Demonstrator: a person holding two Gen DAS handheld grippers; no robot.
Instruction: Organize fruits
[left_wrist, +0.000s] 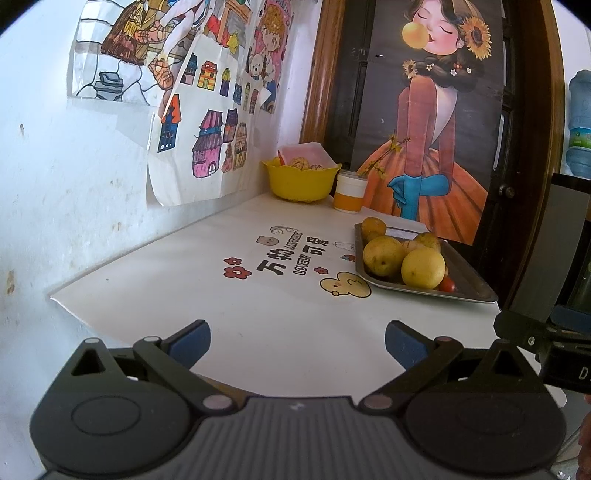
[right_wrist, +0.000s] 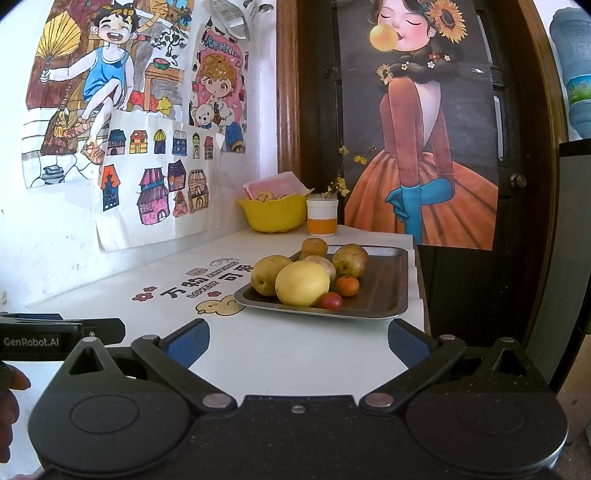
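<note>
A metal tray (right_wrist: 384, 291) (left_wrist: 469, 282) lies on the white table and carries several fruits: a large yellow lemon-like fruit (right_wrist: 302, 283) (left_wrist: 423, 268), pears (right_wrist: 349, 260) (left_wrist: 383, 256), a small orange (right_wrist: 347, 285) and a red tomato (right_wrist: 331, 301) (left_wrist: 447, 284). A yellow bowl (right_wrist: 273, 216) (left_wrist: 300, 181) holding more fruit stands at the table's far end. My left gripper (left_wrist: 297, 341) is open over the table's near part, left of the tray. My right gripper (right_wrist: 298, 341) is open too, just short of the tray's near edge. Both hold nothing.
An orange-and-white cup (right_wrist: 321, 217) (left_wrist: 349, 194) with a flower sprig stands beside the bowl. Drawings hang on the wall (left_wrist: 74, 177) at the left. A dark door with a poster (right_wrist: 417, 147) is behind the table. The table's right edge (right_wrist: 421, 295) runs close to the tray.
</note>
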